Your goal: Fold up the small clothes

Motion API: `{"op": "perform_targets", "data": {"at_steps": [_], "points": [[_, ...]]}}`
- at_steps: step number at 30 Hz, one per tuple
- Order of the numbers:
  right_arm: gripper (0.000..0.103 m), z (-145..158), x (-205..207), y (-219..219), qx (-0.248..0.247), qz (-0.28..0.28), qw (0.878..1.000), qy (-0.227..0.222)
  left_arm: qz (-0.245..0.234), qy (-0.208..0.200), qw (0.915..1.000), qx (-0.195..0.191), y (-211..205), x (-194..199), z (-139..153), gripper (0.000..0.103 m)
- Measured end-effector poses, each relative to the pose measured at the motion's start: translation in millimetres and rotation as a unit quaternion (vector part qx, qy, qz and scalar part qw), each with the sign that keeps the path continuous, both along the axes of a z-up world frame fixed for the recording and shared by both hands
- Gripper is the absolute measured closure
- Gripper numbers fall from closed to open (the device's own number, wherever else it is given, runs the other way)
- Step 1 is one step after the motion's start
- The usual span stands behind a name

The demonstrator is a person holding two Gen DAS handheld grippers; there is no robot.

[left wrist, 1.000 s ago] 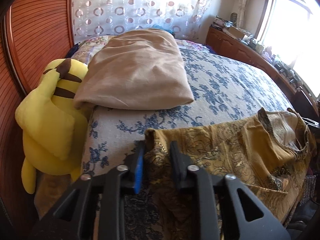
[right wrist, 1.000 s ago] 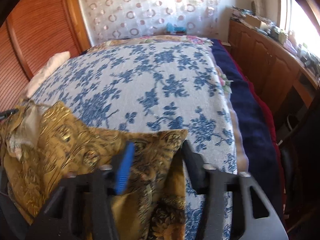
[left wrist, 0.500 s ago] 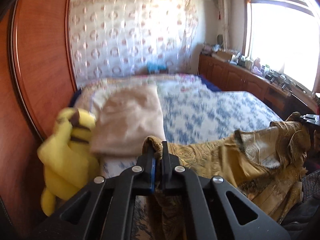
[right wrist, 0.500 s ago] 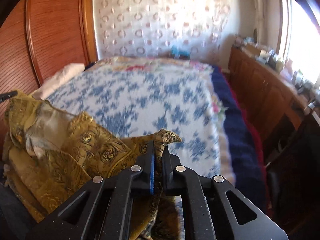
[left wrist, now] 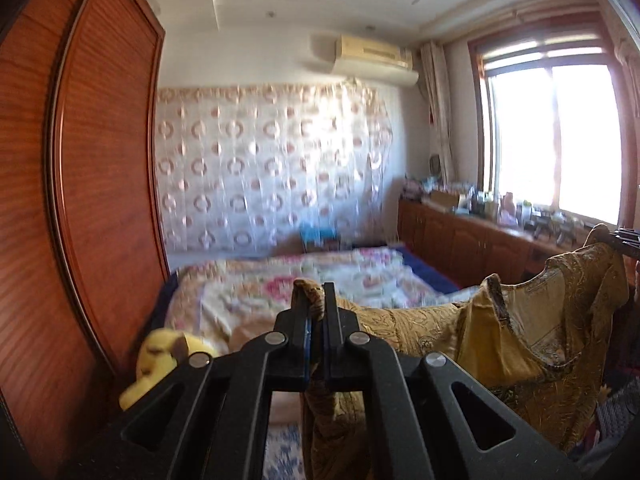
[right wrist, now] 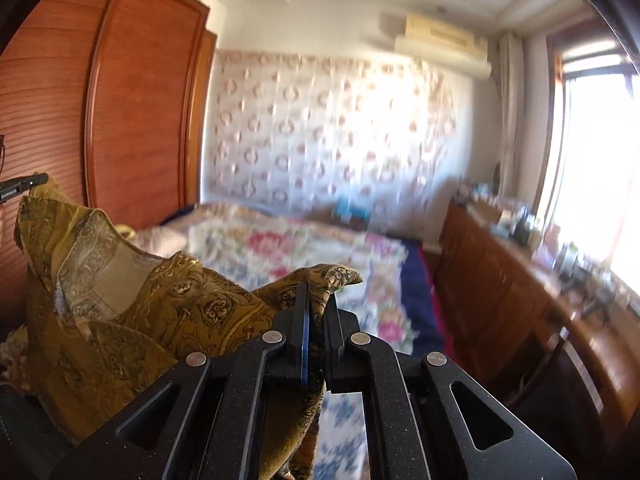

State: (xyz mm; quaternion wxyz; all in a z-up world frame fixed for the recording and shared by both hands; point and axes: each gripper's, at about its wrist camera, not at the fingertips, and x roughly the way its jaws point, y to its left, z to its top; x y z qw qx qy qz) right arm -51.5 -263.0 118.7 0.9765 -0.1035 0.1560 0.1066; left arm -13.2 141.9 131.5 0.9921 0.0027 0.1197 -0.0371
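Observation:
A gold patterned garment [left wrist: 520, 332] hangs in the air above the bed, stretched between both grippers. My left gripper [left wrist: 315, 300] is shut on one top corner of it, and cloth pokes out above the tips. My right gripper [right wrist: 316, 296] is shut on the other top corner of the same garment [right wrist: 120, 320]. In the left wrist view the right gripper's tip [left wrist: 624, 238] shows at the far right edge. In the right wrist view the left gripper's tip [right wrist: 24, 184] shows at the far left. The neckline sags between them.
A bed [left wrist: 352, 276] with a floral cover lies below. A tall wooden wardrobe [left wrist: 92, 184] stands on the left, a yellow plush toy [left wrist: 160, 356] at its foot. Low wooden cabinets [right wrist: 520, 300] with clutter run under the window on the right. A patterned curtain [left wrist: 272, 168] covers the far wall.
Both grippers closed on the garment's corners as it lay on the bed, then rose and tilted up, lifting the garment off the bed. The views now show the far wall and ceiling.

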Motion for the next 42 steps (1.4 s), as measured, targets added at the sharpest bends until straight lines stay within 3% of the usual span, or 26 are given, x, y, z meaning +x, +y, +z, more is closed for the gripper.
{"op": "perform_targets", "data": {"at_steps": [4, 7, 10, 13, 14, 15, 16, 18, 20, 24, 31, 42], "points": [[0.101, 41, 13, 3, -0.009, 0.0, 0.999, -0.036, 0.007, -0.02, 0.9998, -0.003, 8, 23, 31, 0.103], [0.101, 63, 47, 9, -0.025, -0.017, 0.999, -0.044, 0.023, -0.017, 0.9996, 0.004, 9, 62, 46, 0.102], [0.101, 68, 99, 16, -0.043, -0.036, 0.998, -0.026, 0.045, 0.0, 0.9989, 0.011, 16, 113, 48, 0.102], [0.099, 47, 164, 16, -0.041, -0.059, 0.997, 0.022, 0.062, 0.064, 0.9959, 0.01, 26, 174, 22, 0.094], [0.095, 29, 196, 15, -0.04, -0.063, 0.995, 0.063, 0.06, 0.089, 0.9942, 0.005, 26, 186, 11, 0.093], [0.08, 12, 216, 13, -0.044, -0.079, 0.992, 0.091, 0.055, 0.124, 0.9907, -0.001, 31, 205, -11, 0.093], [0.055, -2, 231, 10, -0.047, -0.096, 0.988, 0.108, 0.051, 0.142, 0.9886, -0.003, 30, 212, -25, 0.092], [0.042, -40, 257, 5, -0.044, -0.115, 0.982, 0.143, 0.028, 0.184, 0.9825, -0.003, 23, 221, -62, 0.09], [0.042, -70, 263, 2, -0.03, -0.111, 0.98, 0.162, 0.02, 0.203, 0.9787, 0.021, 12, 218, -92, 0.076], [0.042, -111, 259, 7, -0.029, -0.09, 0.977, 0.192, 0.002, 0.237, 0.9709, 0.035, -8, 210, -128, 0.072], [0.042, -137, 241, 29, -0.021, -0.051, 0.977, 0.207, -0.014, 0.237, 0.9708, 0.038, -23, 196, -130, 0.066], [0.04, -162, 257, 77, -0.008, -0.003, 0.973, 0.232, -0.053, 0.249, 0.9664, 0.039, -56, 199, -144, 0.065]]}}
